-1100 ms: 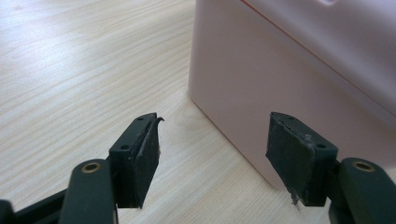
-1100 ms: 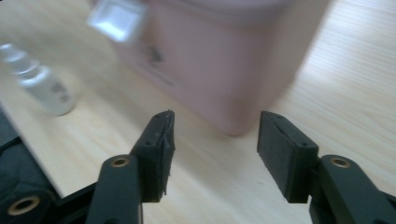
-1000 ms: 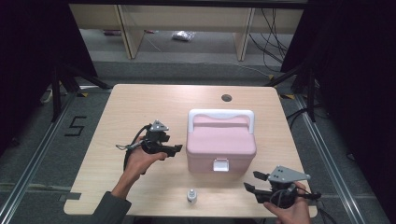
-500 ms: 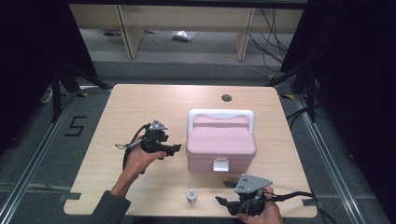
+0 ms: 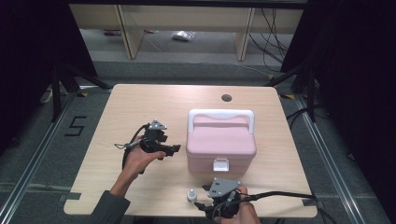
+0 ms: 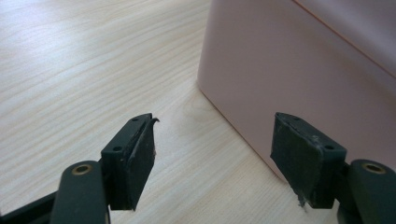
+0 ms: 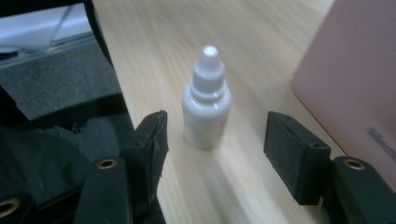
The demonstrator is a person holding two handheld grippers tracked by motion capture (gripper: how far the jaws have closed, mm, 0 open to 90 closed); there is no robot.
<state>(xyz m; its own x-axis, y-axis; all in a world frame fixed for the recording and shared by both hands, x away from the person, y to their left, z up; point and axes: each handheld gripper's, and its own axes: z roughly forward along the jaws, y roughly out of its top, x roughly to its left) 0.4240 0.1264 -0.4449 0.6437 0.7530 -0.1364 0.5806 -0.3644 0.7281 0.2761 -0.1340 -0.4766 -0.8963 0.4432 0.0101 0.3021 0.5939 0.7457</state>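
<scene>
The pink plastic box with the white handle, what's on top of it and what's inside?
On top of the pink plastic box only its white carry handle shows, folded toward the far edge. The lid is closed with the white front latch down, so the inside is hidden.

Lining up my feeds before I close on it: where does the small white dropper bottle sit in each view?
High view: white dropper bottle at the table's near edge, just left of the right gripper.
Left gripper view: not in it.
Right gripper view: bottle upright, centred ahead of the open jaws.
Shared landmark: pink box.

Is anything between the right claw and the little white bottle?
No, just bare wooden table. The right gripper view shows the right claw open, bottle standing upright just ahead.
</scene>
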